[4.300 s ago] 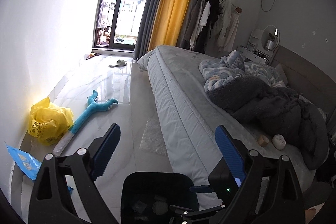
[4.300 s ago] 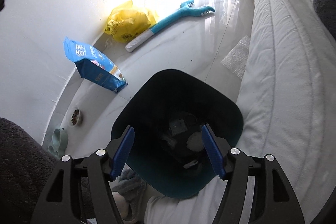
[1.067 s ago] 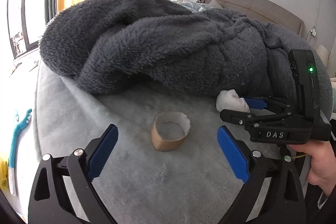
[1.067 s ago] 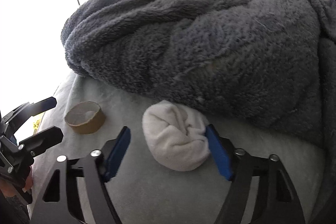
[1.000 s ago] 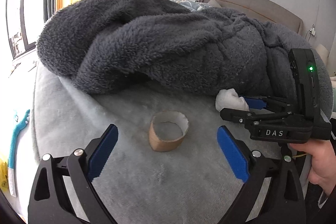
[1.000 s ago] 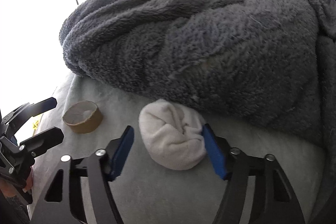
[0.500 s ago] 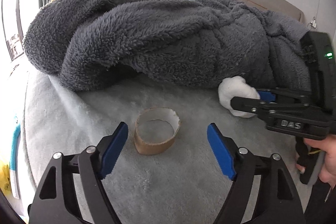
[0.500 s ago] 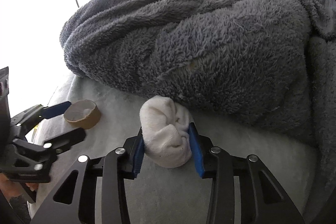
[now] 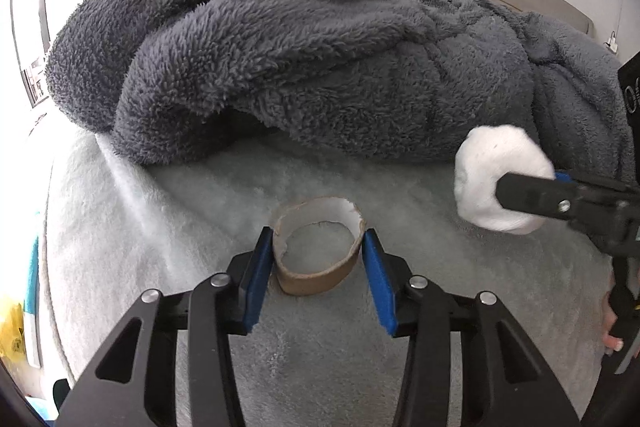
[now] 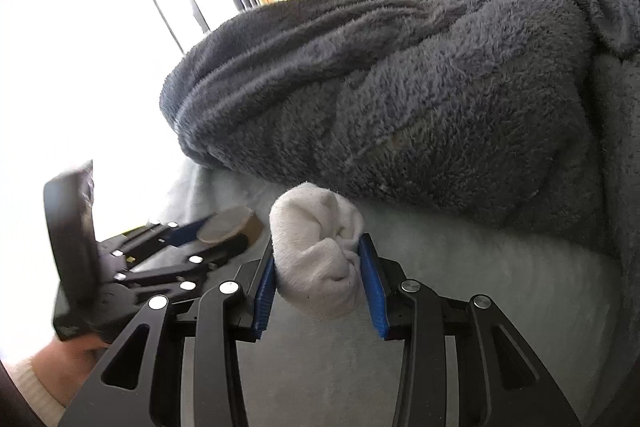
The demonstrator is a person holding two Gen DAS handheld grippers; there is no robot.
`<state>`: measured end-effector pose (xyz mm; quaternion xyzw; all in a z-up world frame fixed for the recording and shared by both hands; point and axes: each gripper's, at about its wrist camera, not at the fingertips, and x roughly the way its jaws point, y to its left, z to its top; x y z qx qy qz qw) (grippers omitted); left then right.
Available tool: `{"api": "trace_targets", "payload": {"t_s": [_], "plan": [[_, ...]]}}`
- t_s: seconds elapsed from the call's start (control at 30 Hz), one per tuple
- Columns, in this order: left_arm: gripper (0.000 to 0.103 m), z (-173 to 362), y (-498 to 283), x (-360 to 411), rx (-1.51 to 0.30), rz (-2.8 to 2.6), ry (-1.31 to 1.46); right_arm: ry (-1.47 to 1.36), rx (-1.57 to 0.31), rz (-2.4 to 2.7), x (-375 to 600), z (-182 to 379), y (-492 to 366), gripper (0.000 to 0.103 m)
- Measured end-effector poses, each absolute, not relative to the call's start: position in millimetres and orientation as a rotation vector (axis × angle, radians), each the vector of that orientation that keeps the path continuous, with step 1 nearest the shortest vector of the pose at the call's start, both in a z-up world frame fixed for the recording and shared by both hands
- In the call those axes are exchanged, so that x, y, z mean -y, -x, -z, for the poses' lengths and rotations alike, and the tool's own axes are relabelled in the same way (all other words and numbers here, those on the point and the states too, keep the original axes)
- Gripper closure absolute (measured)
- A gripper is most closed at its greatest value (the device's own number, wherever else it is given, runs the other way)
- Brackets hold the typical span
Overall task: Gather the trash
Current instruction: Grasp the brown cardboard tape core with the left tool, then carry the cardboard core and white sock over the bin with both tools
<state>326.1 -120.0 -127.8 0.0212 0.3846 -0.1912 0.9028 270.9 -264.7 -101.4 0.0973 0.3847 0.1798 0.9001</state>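
Cardboard ring [image 9: 318, 253] stood on end on the bed [image 9: 160, 227], open bore upward, squarely between the 2 blue pads of the left gripper [image 9: 318, 267], jaws closing, pads at or just touching its outer wall on either side. Slightly squashed into an oval across the gripper's line, so any further squeeze likely to flatten it. To its right, white balled sock [image 10: 320, 263] clamped between the pads of the right gripper [image 10: 318, 279] and lifted clear of the bed, well apart from the ring. Each piece thus claimed by its nearer hand, no crossing needed. Behind both, heaped grey fleece blanket [image 9: 300, 67], its edge overhanging just beyond the ring: the only thing near enough to snag on a forward move; straight up and back looked open. Curtains and window farther off.
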Motion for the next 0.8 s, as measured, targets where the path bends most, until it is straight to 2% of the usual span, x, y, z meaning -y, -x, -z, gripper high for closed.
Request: {"api": "trace_targets", "payload": {"t_s": [0.8], "plan": [[0.056, 91.7, -264.5, 58.6, -0.778, 0.267, -0.001, -0.194, -0.815, -0.400, 199.0, 73.3, -234.8, 0.063]]}}
